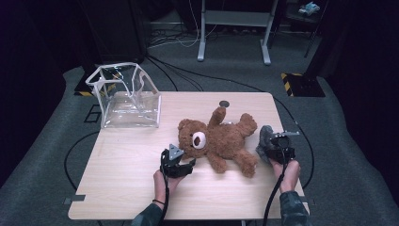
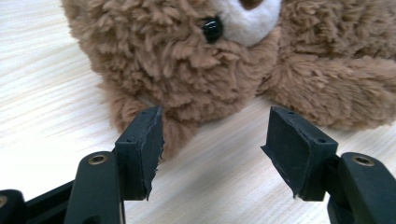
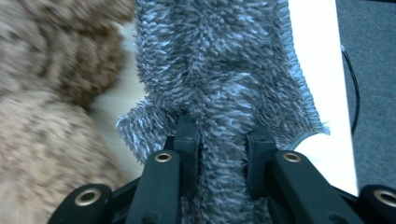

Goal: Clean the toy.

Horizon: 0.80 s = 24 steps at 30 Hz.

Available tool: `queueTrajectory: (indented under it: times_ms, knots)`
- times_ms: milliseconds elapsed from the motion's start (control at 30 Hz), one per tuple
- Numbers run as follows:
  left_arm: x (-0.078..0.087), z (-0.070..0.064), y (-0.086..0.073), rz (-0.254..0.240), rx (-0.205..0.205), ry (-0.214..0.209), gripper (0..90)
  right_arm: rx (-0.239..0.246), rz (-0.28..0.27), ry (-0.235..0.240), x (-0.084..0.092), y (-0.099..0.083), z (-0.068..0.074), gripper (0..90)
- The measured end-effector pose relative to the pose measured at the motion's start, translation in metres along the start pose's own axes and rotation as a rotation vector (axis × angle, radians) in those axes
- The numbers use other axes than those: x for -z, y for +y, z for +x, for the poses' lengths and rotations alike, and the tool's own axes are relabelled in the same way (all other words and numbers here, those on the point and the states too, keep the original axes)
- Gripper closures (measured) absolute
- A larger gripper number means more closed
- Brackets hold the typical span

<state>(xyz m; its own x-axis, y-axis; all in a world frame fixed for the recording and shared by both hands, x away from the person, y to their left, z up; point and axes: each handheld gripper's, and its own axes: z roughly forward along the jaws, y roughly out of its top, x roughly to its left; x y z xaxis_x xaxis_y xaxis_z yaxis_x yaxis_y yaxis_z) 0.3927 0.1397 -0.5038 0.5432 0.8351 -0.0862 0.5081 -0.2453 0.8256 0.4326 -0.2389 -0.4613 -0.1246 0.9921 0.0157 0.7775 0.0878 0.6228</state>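
A brown teddy bear (image 1: 221, 139) lies on its back in the middle of the light wooden table (image 1: 122, 188), head toward the left. My left gripper (image 1: 184, 165) sits just in front of the bear's head (image 2: 187, 60) with its jaws open and nothing between them. A tuft of brown fur brushes one pad (image 2: 144, 144). My right gripper (image 1: 269, 147) is at the bear's feet, shut on a fold of a grey fuzzy cloth (image 3: 224, 93) that rises between its jaws. The bear's leg (image 3: 42, 140) lies blurred to the left of the cloth.
A clear plastic bag with white trim (image 1: 127, 96) stands open at the table's back left. A small dark round disc (image 1: 224, 103) lies near the back edge. The table's right edge (image 3: 317, 56) runs close beside the cloth, with grey carpet beyond it.
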Motion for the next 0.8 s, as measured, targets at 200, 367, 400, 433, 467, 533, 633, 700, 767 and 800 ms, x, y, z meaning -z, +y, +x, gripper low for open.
queueTrajectory:
  times_ms: [200, 367, 400, 433, 467, 533, 633, 700, 767, 800]
  knots:
    - [0.001, -0.025, 0.001, -0.019, -0.024, -0.033, 33.2, -0.011, 0.008, 0.001, -0.002, -0.004, -0.004, 72.1]
    - [-0.008, -0.052, 0.004, -0.005, -0.073, -0.077, 29.6, -0.007, 0.011, 0.000, -0.002, -0.003, -0.003, 72.2]
    - [-0.011, -0.058, 0.004, -0.002, -0.075, -0.078, 28.8, -0.007, 0.012, 0.000, -0.002, -0.003, -0.003, 72.2]
    - [-0.015, -0.065, 0.005, 0.007, -0.088, -0.083, 28.7, -0.007, 0.012, 0.001, -0.002, -0.003, -0.003, 72.2]
    - [-0.018, -0.070, 0.006, 0.010, -0.092, -0.088, 28.6, -0.006, 0.012, 0.002, -0.002, -0.003, -0.003, 72.2]
    - [-0.023, -0.080, 0.009, 0.021, -0.112, -0.088, 28.1, -0.007, 0.013, 0.004, -0.002, -0.003, -0.003, 72.2]
    - [-0.032, -0.094, 0.011, 0.036, -0.132, -0.070, 27.3, 0.002, 0.011, 0.008, -0.003, -0.004, -0.003, 72.2]
    - [-0.038, -0.100, 0.012, 0.045, -0.140, -0.053, 27.3, -0.007, 0.018, 0.011, -0.004, -0.005, -0.001, 72.2]
    - [-0.042, -0.104, 0.013, 0.052, -0.151, -0.029, 27.3, -0.006, 0.019, 0.009, -0.005, -0.005, 0.000, 72.2]
    - [-0.045, -0.105, 0.013, 0.058, -0.146, -0.024, 27.9, -0.011, 0.022, 0.013, -0.005, -0.005, 0.000, 72.2]
